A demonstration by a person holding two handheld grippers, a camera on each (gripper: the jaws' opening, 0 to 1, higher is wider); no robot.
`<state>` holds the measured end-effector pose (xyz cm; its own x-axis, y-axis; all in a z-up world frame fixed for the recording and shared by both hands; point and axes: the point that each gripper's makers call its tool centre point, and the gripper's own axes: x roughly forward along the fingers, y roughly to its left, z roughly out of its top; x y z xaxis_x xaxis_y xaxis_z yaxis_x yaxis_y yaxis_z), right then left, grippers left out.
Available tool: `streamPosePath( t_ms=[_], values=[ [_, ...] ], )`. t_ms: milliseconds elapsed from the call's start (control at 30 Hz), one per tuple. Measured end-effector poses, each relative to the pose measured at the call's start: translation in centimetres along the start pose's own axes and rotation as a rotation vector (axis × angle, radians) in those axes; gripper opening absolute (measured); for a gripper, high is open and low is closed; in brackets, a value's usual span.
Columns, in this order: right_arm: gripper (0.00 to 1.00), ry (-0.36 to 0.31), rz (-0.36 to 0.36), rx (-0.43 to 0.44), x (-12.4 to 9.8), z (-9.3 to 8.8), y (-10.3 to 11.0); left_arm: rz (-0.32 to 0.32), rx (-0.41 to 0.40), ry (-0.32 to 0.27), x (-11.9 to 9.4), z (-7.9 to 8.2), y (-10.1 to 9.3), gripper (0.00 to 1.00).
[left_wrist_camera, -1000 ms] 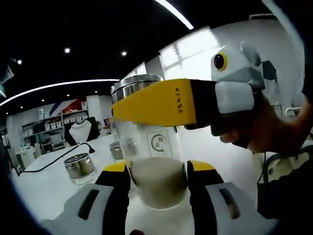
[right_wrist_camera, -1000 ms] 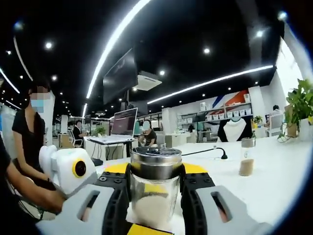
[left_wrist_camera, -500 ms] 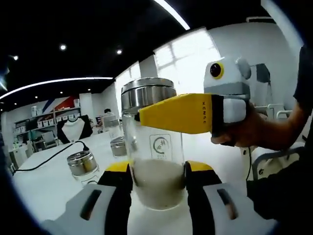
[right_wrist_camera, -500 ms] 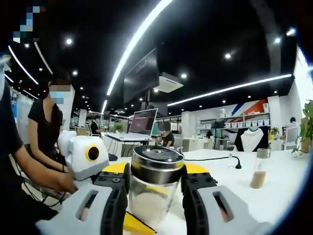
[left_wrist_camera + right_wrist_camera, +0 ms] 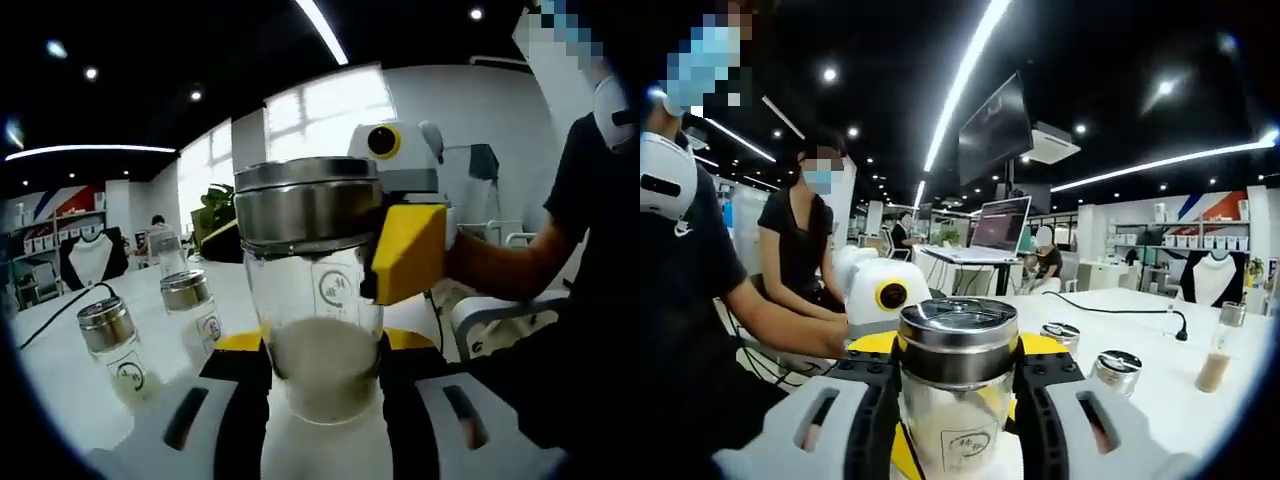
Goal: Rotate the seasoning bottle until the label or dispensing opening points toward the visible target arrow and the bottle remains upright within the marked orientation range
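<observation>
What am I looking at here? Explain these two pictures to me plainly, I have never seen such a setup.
A person holds a hand tool with two jaws in each hand, and a fisheye camera rides on each tool, looking along its jaws. In the left gripper view, the left gripper clamps the lower glass of a seasoning bottle half full of pale powder, while the right gripper comes in from the right and grips near its steel cap. The right gripper view shows the same bottle from the other side, with the left gripper's white body behind it. Two smaller jars stand on the white table.
</observation>
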<state>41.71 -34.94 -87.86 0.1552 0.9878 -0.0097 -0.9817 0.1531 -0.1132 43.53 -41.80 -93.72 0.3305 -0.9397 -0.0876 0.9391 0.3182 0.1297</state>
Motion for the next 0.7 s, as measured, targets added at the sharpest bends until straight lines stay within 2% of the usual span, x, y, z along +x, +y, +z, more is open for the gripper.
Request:
streamPosePath(
  t_ms=[133, 200, 233, 267, 300, 333, 400, 467, 567, 700],
  values=[
    [0.42, 0.014, 0.012, 0.047, -0.3, 0.0, 0.0, -0.036, -0.015, -0.015, -0.3, 0.1, -0.3, 0.44],
    [0.42, 0.022, -0.009, 0.087, -0.3, -0.2, -0.2, -0.056, -0.047, -0.022, -0.2, 0.1, -0.3, 0.44],
    [0.42, 0.015, -0.028, 0.076, -0.2, -0.1, -0.3, -0.047, -0.04, -0.022, -0.1, 0.1, -0.3, 0.45],
    [0.42, 0.011, -0.078, 0.019, -0.1, 0.0, -0.9, -0.021, -0.016, -0.025, 0.0, 0.1, 0.0, 0.45],
    [0.42, 0.019, -0.102, -0.012, 0.0, 0.0, -1.1, 0.025, 0.055, -0.033, 0.0, 0.3, 0.7, 0.45],
    [0.42, 0.04, -0.137, -0.044, 0.2, -0.1, -1.3, 0.054, 0.074, -0.027, 0.0, 0.2, 1.1, 0.45],
    [0.42, 0.035, -0.171, -0.046, 0.5, 0.1, -1.5, 0.068, 0.065, -0.028, 0.1, 0.3, 1.0, 0.46],
    [0.42, -0.006, -0.244, -0.022, 0.6, 0.7, -2.2, 0.093, 0.077, -0.04, 0.1, 0.6, 1.4, 0.48],
    [0.42, -0.015, -0.35, -0.094, 0.8, 1.0, -3.0, 0.176, 0.103, -0.028, 0.1, 0.6, 2.5, 0.48],
    [0.41, -0.036, -0.395, -0.088, 1.0, 1.1, -3.4, 0.22, 0.128, -0.012, 0.5, 0.4, 2.6, 0.52]
  ],
)
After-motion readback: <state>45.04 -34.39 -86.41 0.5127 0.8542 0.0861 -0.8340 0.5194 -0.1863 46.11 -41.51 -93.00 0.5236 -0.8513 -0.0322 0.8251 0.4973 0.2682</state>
